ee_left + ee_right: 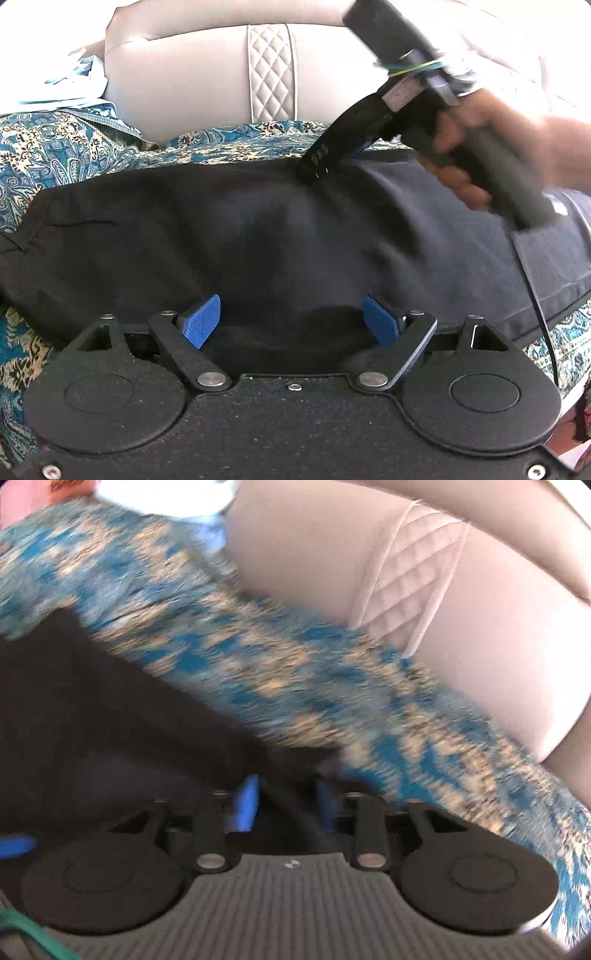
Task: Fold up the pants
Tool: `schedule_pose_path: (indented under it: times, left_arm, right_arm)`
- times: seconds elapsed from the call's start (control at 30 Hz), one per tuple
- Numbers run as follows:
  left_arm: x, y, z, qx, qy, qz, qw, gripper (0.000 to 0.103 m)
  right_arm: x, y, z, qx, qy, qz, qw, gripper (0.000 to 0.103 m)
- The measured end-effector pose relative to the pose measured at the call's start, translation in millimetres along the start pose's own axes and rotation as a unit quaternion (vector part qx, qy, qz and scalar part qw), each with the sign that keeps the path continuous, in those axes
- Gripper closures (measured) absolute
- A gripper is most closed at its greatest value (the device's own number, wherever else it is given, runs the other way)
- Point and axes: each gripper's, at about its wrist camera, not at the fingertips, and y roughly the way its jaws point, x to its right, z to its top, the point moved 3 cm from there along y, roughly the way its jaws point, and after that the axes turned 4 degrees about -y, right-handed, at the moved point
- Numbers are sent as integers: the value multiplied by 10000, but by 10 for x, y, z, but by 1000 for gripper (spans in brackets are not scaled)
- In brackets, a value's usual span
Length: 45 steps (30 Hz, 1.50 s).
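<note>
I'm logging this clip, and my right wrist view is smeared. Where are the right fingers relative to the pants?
Observer: In the left wrist view, the right gripper has its tips down at the far edge of the black pants, on the headboard side.
Reviewer: And the left one?
Observer: The left gripper is open, with its fingers wide apart over the near edge and nothing pinched.
Reviewer: Are the pants flat?
Observer: They are spread wide across the patterned bedspread, which shows on both sides.
</note>
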Motion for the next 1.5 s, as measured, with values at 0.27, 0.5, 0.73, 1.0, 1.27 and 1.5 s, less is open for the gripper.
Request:
schedule_pose_path:
  times: [0.27,0.5,0.73,1.0,1.27,1.5]
  left_arm:
    - [7,-6,-1,-9,21,0,10000,19]
    - [-2,-17,-13,-37,59,-35,10000,19]
    - [13,-37,-45,-22,127,-54,9999,19]
    - [-66,-198,38,178,-19,-274,9995,34]
    - [-491,-70,668,1113,-859,50,9900,26]
    - [-790,555,540,508,-1350,969,9848,41]
  right_arm:
    - [226,-197,156,935,901,-1,9915,43]
    - [-253,-415,-241,901,410,904,9910,42]
    - [495,-302,-497,746,1101,-1748,9756,31]
    - [458,-731,-642,1353,1412,-833,9771,30]
    - [264,-746,-916,1249,1637,7,9786,16]
    - [757,-868,-1323,930,1635,-1013,9769,0]
